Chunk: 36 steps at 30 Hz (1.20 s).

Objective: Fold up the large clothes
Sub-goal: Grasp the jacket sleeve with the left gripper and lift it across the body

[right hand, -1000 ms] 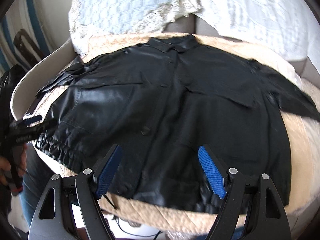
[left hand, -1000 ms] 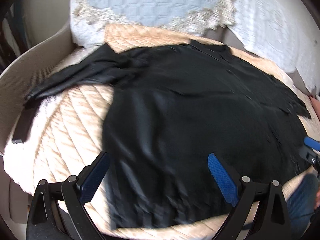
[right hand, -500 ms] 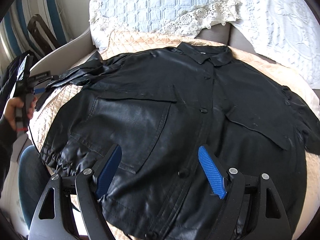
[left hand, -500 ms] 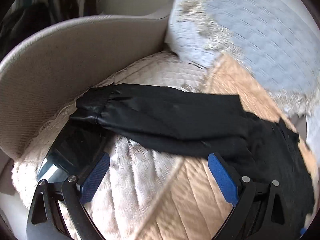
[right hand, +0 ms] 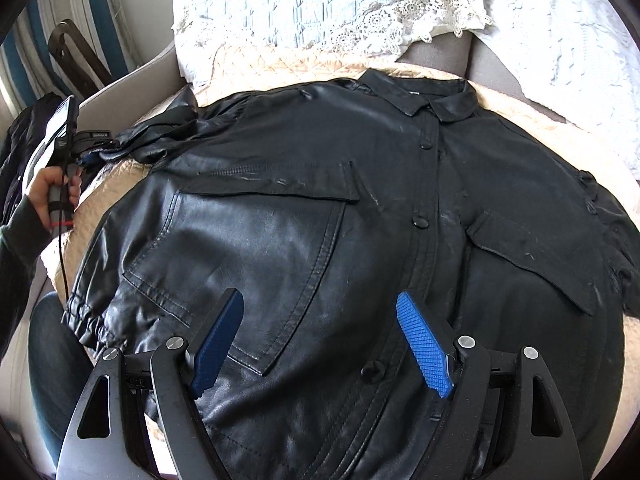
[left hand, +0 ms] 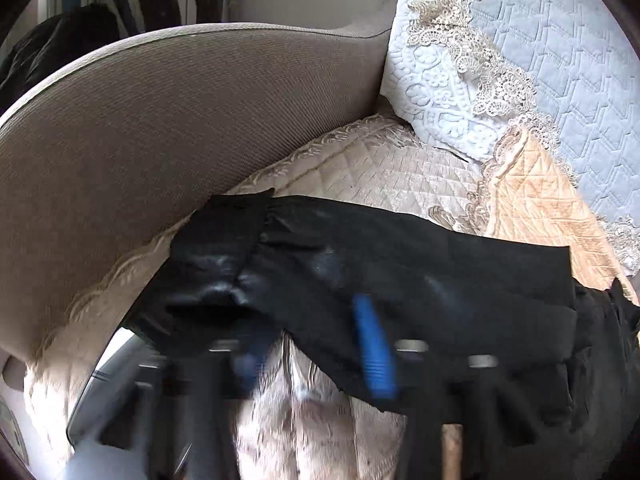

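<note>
Swung over from the black jacket's (right hand: 320, 220) body to its sleeve (left hand: 360, 264) at the sofa arm (left hand: 160, 128), the left gripper (left hand: 316, 344) is closing around the cuff edge to begin folding, while the right gripper (right hand: 320, 344) hovers unclenched above the spread front

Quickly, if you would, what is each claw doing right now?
Left claw: closing, black jacket sleeve between its jaws.
Right claw: open, empty, above the jacket front.
</note>
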### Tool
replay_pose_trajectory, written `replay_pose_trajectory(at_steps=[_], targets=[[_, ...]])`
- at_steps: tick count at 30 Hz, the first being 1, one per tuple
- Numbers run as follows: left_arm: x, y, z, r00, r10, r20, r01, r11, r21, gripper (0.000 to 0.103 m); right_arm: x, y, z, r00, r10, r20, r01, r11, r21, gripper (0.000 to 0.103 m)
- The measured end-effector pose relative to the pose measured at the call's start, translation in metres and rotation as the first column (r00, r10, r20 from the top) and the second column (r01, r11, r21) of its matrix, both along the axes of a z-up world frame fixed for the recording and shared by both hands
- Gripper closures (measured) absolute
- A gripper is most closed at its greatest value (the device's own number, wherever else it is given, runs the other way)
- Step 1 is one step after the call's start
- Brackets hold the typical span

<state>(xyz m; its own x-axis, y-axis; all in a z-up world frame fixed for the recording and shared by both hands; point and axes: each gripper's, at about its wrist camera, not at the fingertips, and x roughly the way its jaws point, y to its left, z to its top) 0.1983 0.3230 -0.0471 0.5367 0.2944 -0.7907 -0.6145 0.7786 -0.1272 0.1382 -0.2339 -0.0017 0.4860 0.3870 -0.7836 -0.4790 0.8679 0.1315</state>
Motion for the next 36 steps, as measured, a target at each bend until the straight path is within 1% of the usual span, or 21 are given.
replay_pose_trajectory(at_steps=[1,3,6,8,10,13,15,17,18,21,23,25,26,27,28,29,31,32,33,34,36], targets=[[-0.001,0.004,0.0,1.0,0.001,-0.001,-0.001,1.0,-0.009,0.091,-0.001,-0.001,0.001,1.0,-0.001,0.001,0.001,1.0,0.003,0.024],[0.001,0.005,0.007,1.0,-0.003,0.017,0.003,1.0,0.007,0.097,-0.002,-0.006,0.002,1.0,-0.005,0.005,0.005,1.0,0.013,0.024],[0.004,-0.006,0.036,0.996,-0.056,0.07,0.052,0.997,0.058,0.098,-0.004,-0.014,0.004,1.0,-0.02,0.009,0.02,0.999,0.026,0.024],[0.005,-0.023,0.067,0.986,-0.111,0.124,0.099,0.991,0.093,0.098,-0.004,-0.02,0.004,0.999,-0.032,0.01,0.032,0.999,0.033,0.024],[0.006,-0.046,0.098,0.967,-0.18,0.18,0.158,0.979,0.128,0.099,-0.005,-0.027,0.004,0.999,-0.048,0.011,0.048,0.998,0.048,0.024],[0.009,-0.098,0.144,0.91,-0.315,0.268,0.273,0.944,0.183,0.099,-0.007,-0.038,0.005,0.997,-0.076,0.006,0.075,0.994,0.074,0.024],[0.017,-0.14,0.165,0.855,-0.418,0.308,0.369,0.906,0.206,0.099,-0.008,-0.045,0.006,0.996,-0.093,0.003,0.092,0.992,0.09,0.024],[0.027,-0.187,0.173,0.792,-0.516,0.325,0.472,0.856,0.209,0.099,-0.01,-0.052,0.007,0.994,-0.108,0.002,0.107,0.989,0.099,0.024],[0.032,-0.207,0.172,0.768,-0.552,0.325,0.512,0.834,0.206,0.099,-0.011,-0.057,0.008,0.993,-0.12,0.001,0.119,0.988,0.103,0.024],[0.042,-0.272,0.154,0.697,-0.647,0.31,0.641,0.755,0.135,0.098,-0.013,-0.07,0.008,0.988,-0.152,-0.004,0.151,0.982,0.11,0.024],[0.05,-0.312,0.13,0.652,-0.704,0.281,0.72,0.691,0.062,0.098,-0.013,-0.079,0.007,0.984,-0.177,-0.016,0.177,0.977,0.117,0.024],[0.057,-0.345,0.103,0.627,-0.742,0.236,0.764,0.645,-0.004,0.095,-0.012,-0.086,0.005,0.98,-0.198,-0.033,0.201,0.971,0.126,0.024],[0.059,-0.358,0.091,0.605,-0.765,0.224,0.79,0.612,-0.043,0.095,-0.011,-0.09,0.004,0.977,-0.209,-0.043,0.213,0.968,0.131,0.024],[0.056,-0.366,0.085,0.59,-0.777,0.218,0.804,0.591,-0.068,0.09,-0.01,-0.094,0.004,0.974,-0.22,-0.052,0.225,0.965,0.137,0.024],[0.053,-0.371,0.081,0.584,-0.784,0.213,0.81,0.58,-0.087,0.08,-0.01,-0.097,0.004,0.972,-0.227,-0.058,0.233,0.962,0.144,0.024],[0.046,-0.371,0.082,0.577,-0.788,0.215,0.815,0.572,-0.095,0.076,-0.009,-0.099,0.005,0.971,-0.231,-0.061,0.237,0.96,0.15,0.024],[0.032,-0.363,0.092,0.563,-0.789,0.247,0.822,0.566,-0.067,0.07,-0.006,-0.102,0.008,0.97,-0.237,-0.057,0.243,0.956,0.163,0.024],[0.023,-0.353,0.099,0.565,-0.783,0.259,0.816,0.577,-0.034,0.068,-0.004,-0.102,0.009,0.97,-0.237,-0.053,0.242,0.955,0.169,0.024],[0.016,-0.34,0.104,0.579,-0.772,0.264,0.8,0.599,-0.004,0.064,0.0,-0.102,0.011,0.971,-0.235,-0.05,0.24,0.955,0.176,0.024],[0.012,-0.323,0.106,0.605,-0.752,0.262,0.776,0.63,0.018,0.062,0.004,-0.1,0.013,0.971,-0.234,-0.048,0.239,0.954,0.183,0.024],[0.018,-0.287,0.099,0.674,-0.703,0.225,0.714,0.699,0.047,0.061,0.017,-0.095,0.014,0.974,-0.22,-0.055,0.227,0.95,0.214,0.024]])
